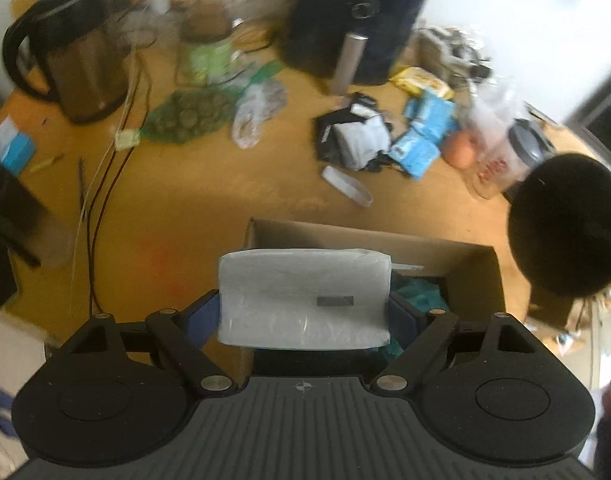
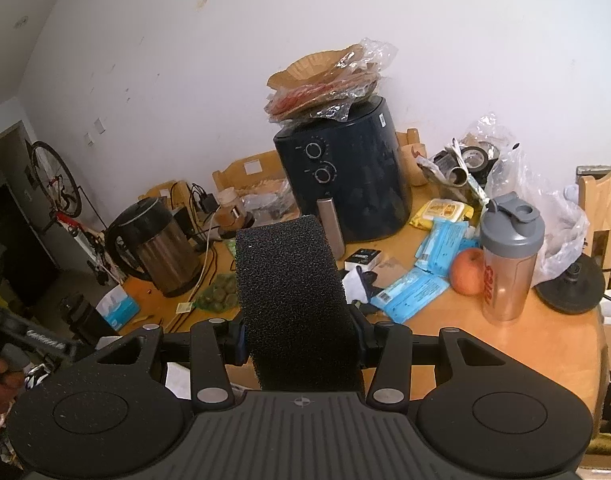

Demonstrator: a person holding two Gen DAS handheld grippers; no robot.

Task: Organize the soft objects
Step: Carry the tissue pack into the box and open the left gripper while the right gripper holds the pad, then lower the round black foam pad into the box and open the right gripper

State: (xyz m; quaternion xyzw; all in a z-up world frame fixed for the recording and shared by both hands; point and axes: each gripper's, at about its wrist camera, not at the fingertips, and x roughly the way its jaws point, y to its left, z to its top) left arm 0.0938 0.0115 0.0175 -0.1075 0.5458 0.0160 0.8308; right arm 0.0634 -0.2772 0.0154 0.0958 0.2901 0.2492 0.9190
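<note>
The left gripper point(image 1: 303, 316) is clamped on a white, plastic-wrapped rectangular pack point(image 1: 303, 298), smooth and slightly glossy, held above the open cardboard box point(image 1: 477, 272); crumpled teal fabric point(image 1: 419, 292) lies inside that box. The right gripper point(image 2: 301, 338) squeezes a black block of coarse, porous foam point(image 2: 293, 300), standing upright between its fingers. Beyond the box on the wooden table point(image 1: 209, 208) lie crinkled blue packets point(image 1: 423, 136) beside a round orange fruit point(image 1: 459, 148).
</note>
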